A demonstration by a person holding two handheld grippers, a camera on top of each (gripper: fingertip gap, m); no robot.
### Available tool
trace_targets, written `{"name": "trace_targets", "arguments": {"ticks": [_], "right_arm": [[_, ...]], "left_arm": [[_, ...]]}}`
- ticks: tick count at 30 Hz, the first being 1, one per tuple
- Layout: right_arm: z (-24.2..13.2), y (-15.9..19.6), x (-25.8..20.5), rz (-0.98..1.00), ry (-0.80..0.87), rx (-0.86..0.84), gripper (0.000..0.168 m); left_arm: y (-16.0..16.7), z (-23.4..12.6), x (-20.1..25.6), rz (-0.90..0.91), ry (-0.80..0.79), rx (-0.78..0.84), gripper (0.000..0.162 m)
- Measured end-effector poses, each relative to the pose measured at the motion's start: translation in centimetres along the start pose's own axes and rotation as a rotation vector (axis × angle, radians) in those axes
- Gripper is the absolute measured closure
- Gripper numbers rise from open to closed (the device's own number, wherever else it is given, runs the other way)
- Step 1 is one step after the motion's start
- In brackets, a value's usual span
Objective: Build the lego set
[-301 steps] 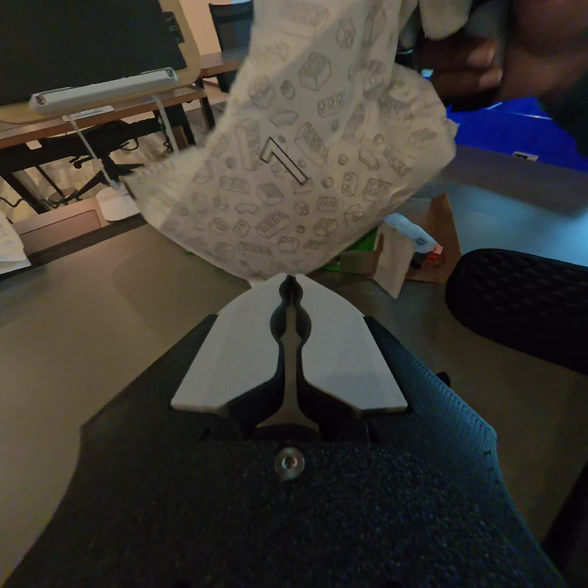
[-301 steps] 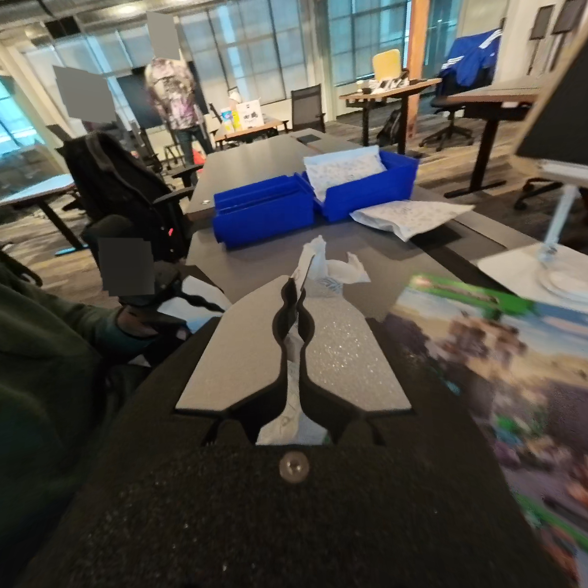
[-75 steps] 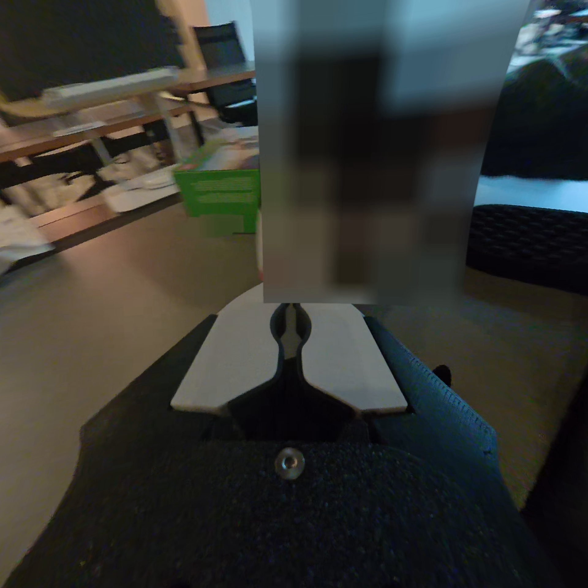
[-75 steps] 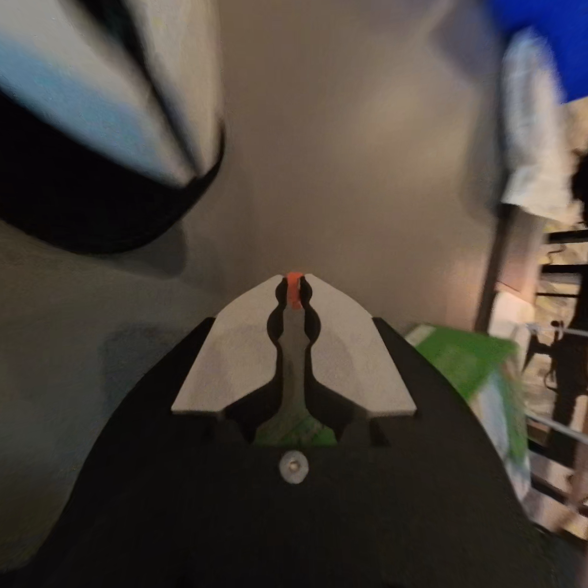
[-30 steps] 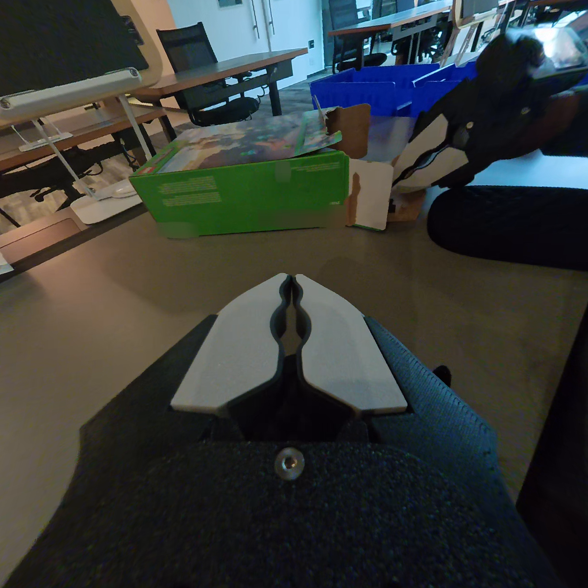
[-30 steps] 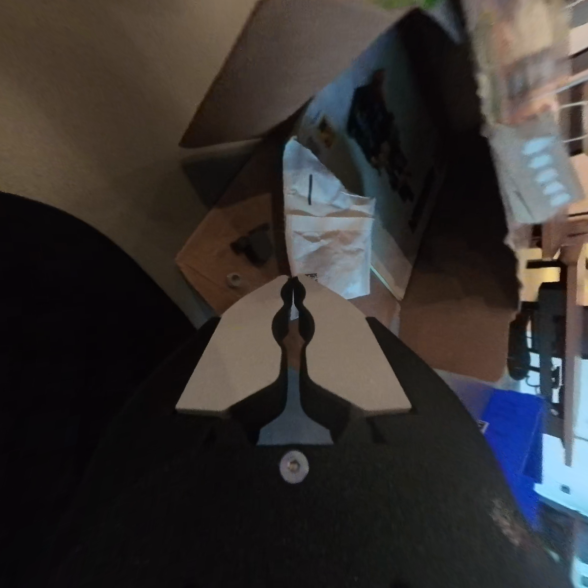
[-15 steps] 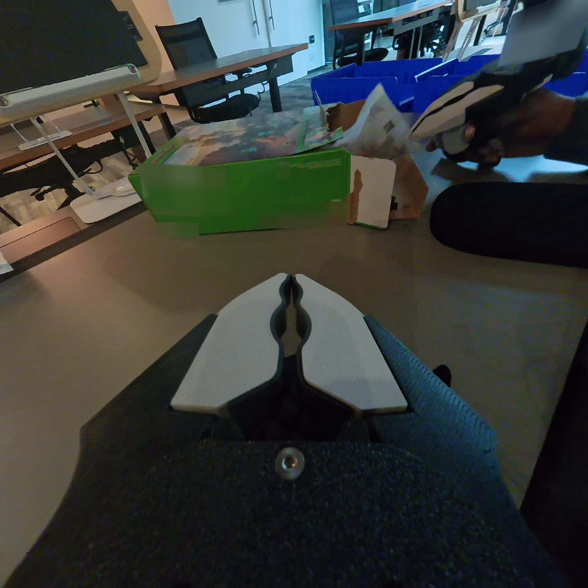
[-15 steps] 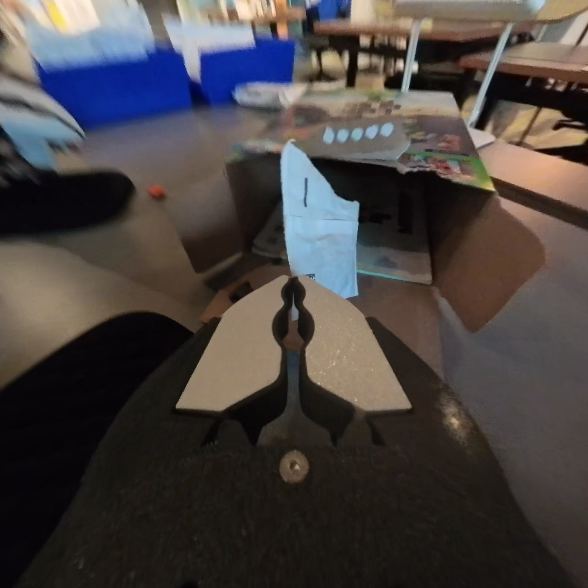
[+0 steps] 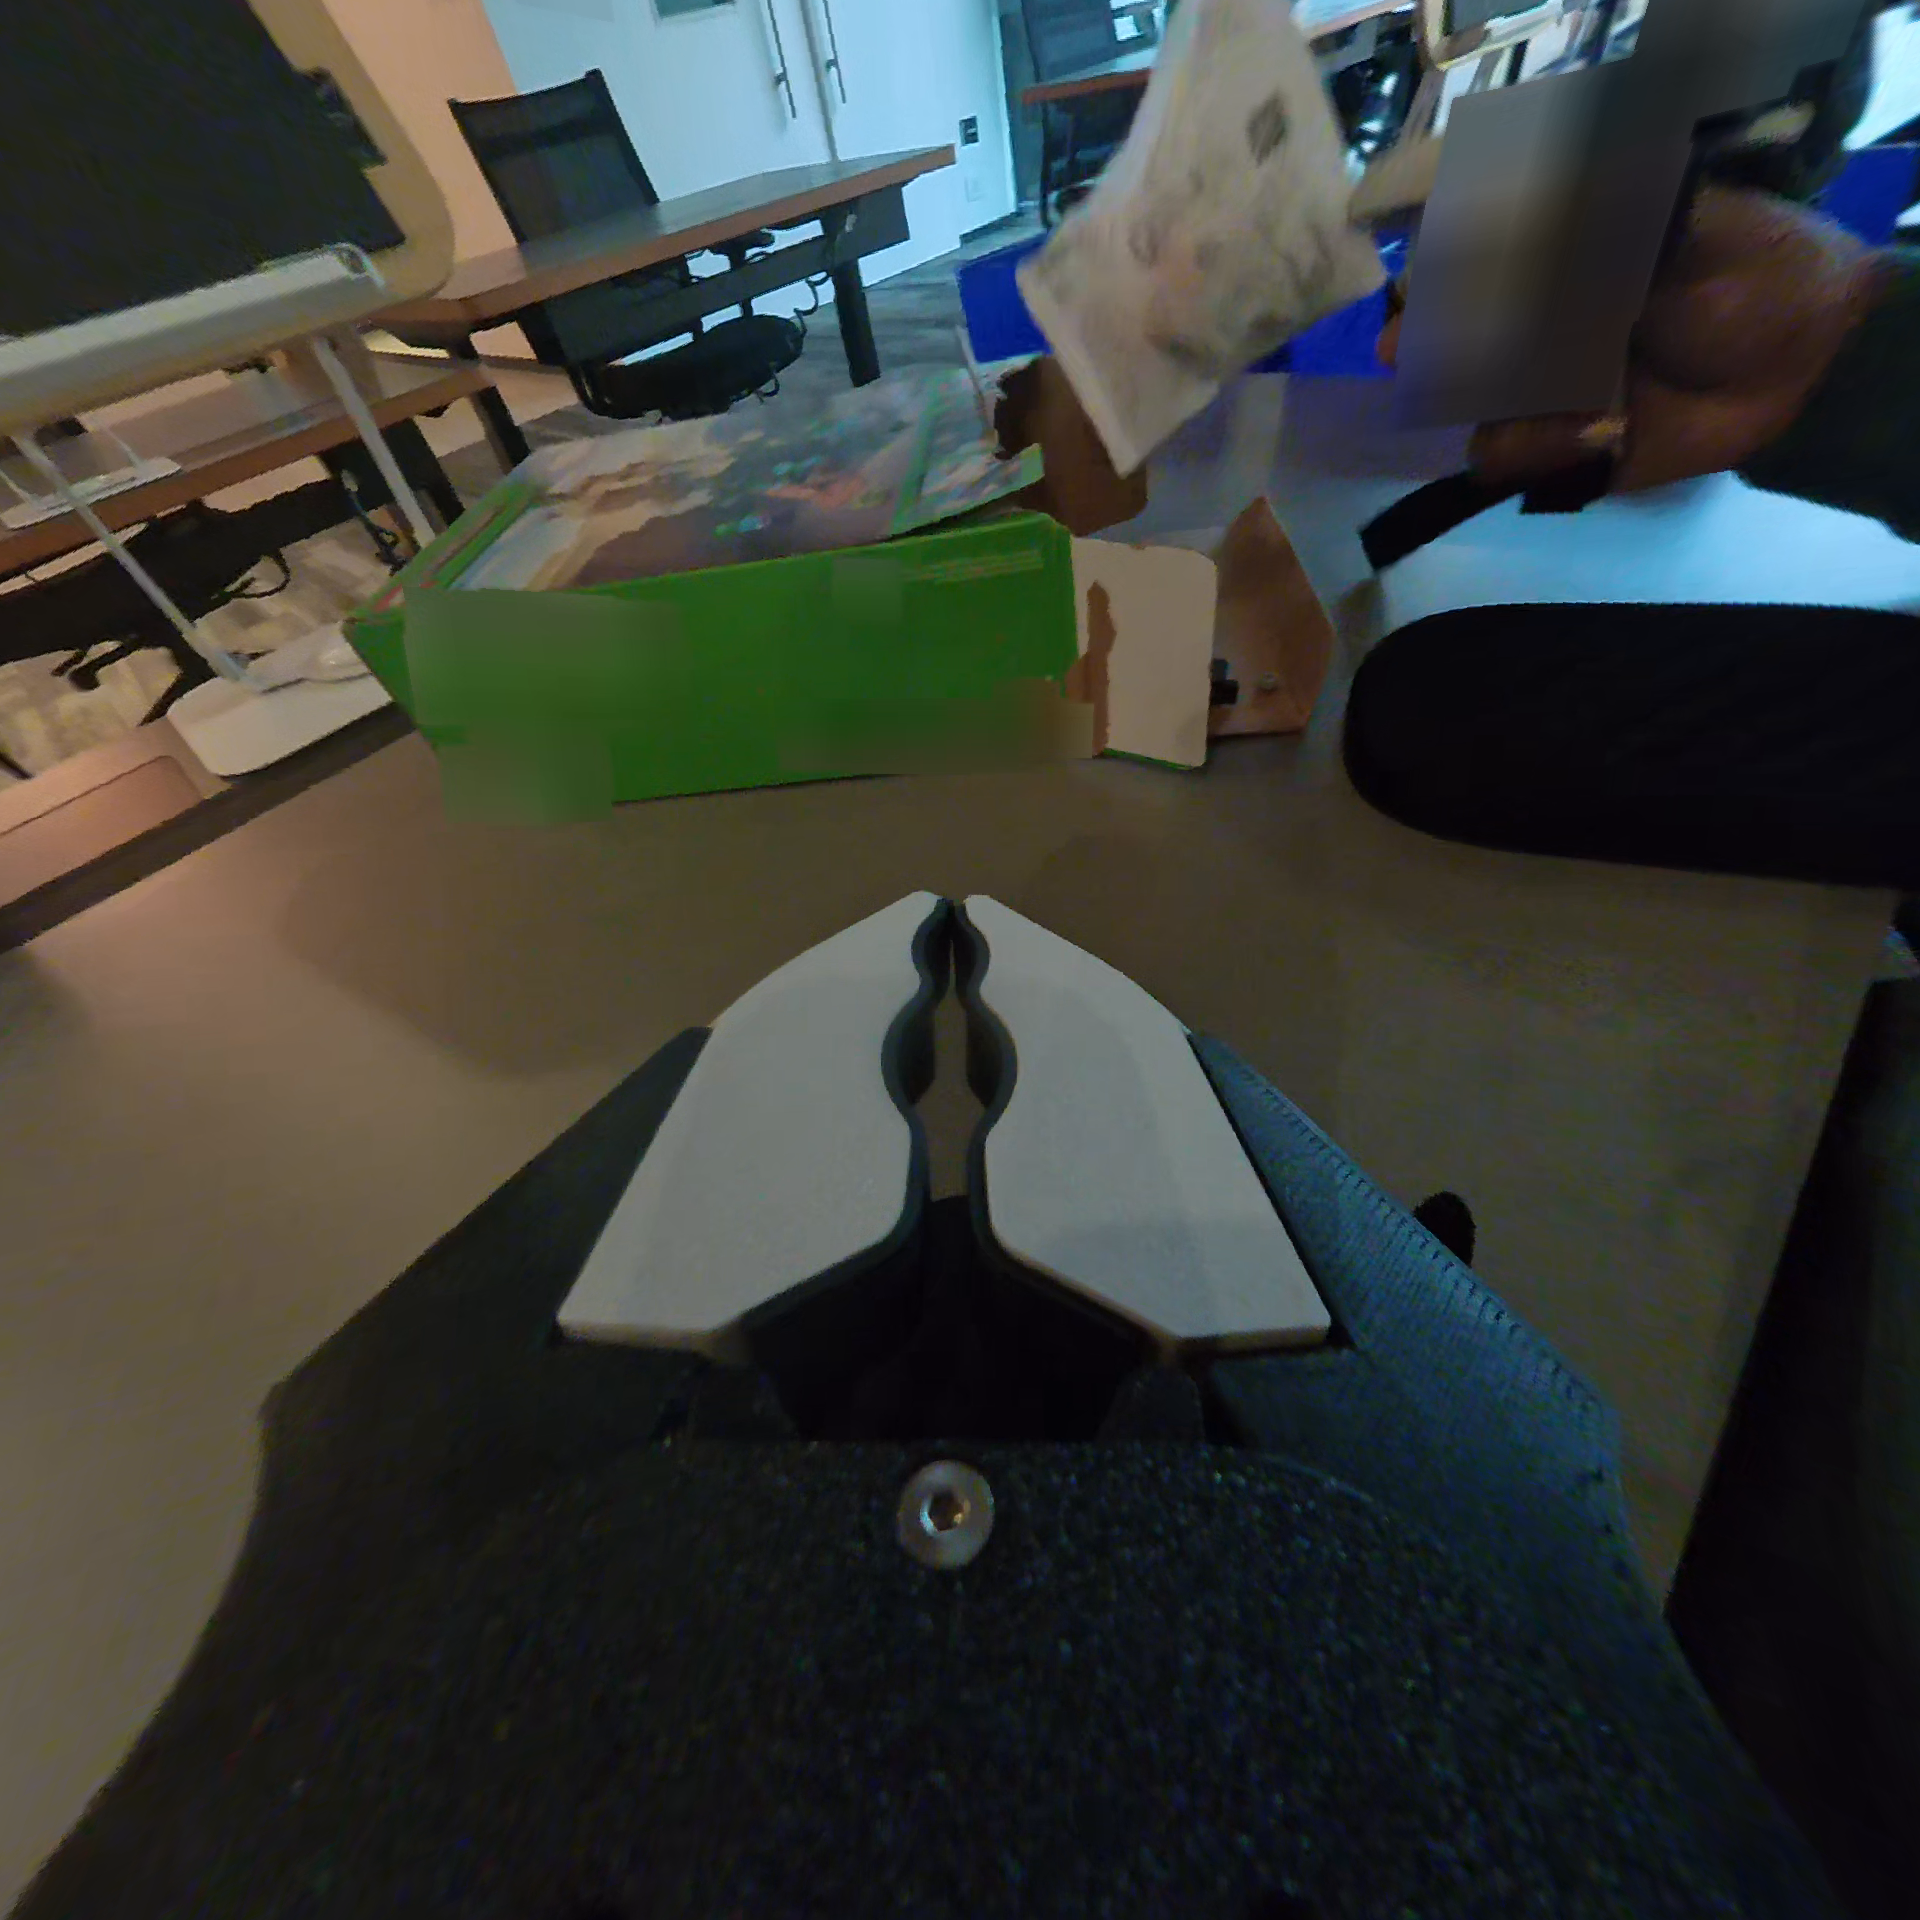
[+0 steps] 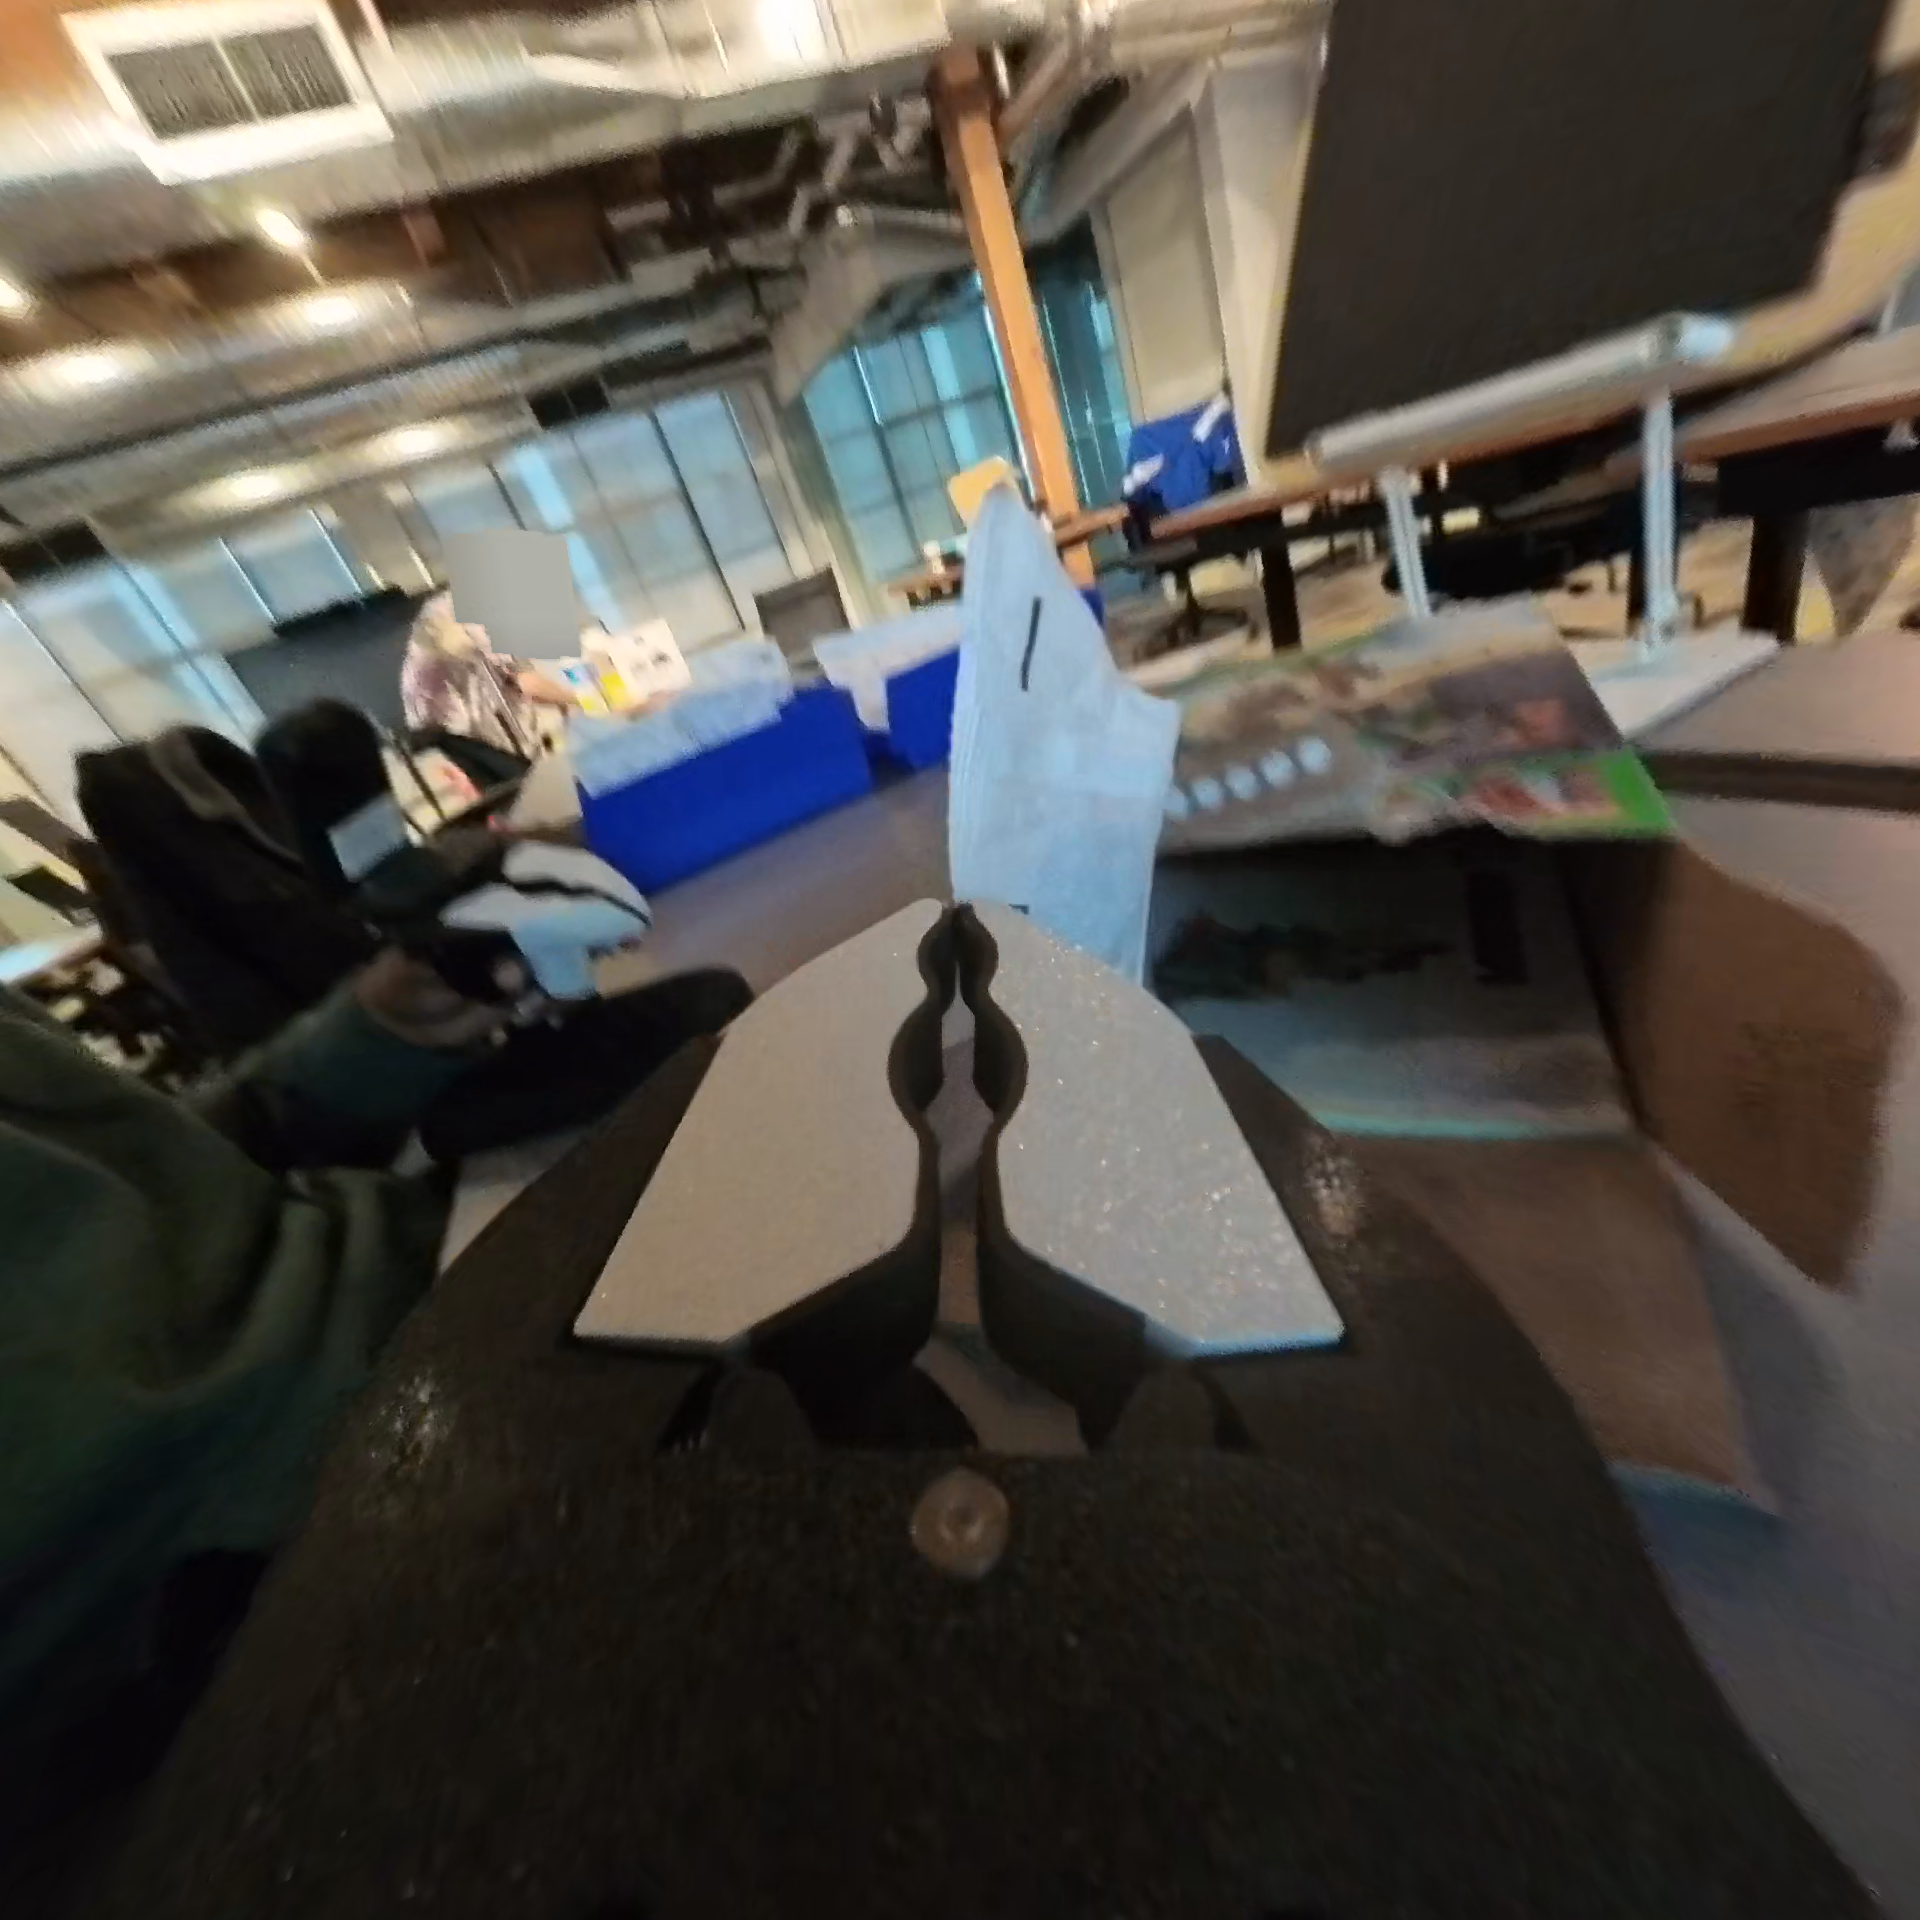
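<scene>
My right gripper (image 10: pixel 961 914) is shut on the lower edge of a white paper bag (image 10: pixel 1039 769) and holds it upright in the air, in front of the open end of the green lego box (image 10: pixel 1455 748). In the left wrist view the same bag (image 9: pixel 1195 229) hangs high above the box (image 9: pixel 727 665). A mosaic patch hides the right gripper there. My left gripper (image 9: pixel 951 909) is shut and empty, low over the grey table (image 9: pixel 312 1039), a little in front of the box. It also shows in the right wrist view (image 10: pixel 540 914).
A black chair armrest (image 9: pixel 1642 727) lies to the right of the box. The box's brown flaps (image 10: pixel 1766 1091) hang open. Blue bins (image 10: pixel 727 769) stand at the back of the table. A monitor on a stand (image 9: pixel 156 187) is at the far left. There is about 25 cm between the tips of the two grippers.
My right gripper has pulled the white bag out of the box's open end and raised it high. My left gripper has stayed shut and still over the table.
</scene>
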State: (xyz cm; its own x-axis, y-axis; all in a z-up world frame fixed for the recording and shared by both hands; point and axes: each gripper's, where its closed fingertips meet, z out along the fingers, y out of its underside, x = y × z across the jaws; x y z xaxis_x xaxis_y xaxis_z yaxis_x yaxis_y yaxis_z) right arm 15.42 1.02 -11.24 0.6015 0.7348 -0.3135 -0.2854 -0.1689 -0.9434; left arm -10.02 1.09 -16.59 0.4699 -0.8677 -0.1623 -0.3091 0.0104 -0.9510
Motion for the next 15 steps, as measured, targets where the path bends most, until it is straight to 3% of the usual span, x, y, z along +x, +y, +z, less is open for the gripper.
{"name": "trace_targets", "arguments": {"ticks": [7, 15], "right_arm": [[4.8, -2.9, -5.5, 0.001, -0.077, 0.115, 0.168], [12.8, -2.7, -9.3, 0.025, -0.126, 0.125, 0.168]], "left_arm": [[-1.0, 1.0, -0.4, -0.074, -0.056, -0.056, 0.162], [-2.6, 0.1, -2.4, -0.098, -0.187, -0.059, 0.162]]}}
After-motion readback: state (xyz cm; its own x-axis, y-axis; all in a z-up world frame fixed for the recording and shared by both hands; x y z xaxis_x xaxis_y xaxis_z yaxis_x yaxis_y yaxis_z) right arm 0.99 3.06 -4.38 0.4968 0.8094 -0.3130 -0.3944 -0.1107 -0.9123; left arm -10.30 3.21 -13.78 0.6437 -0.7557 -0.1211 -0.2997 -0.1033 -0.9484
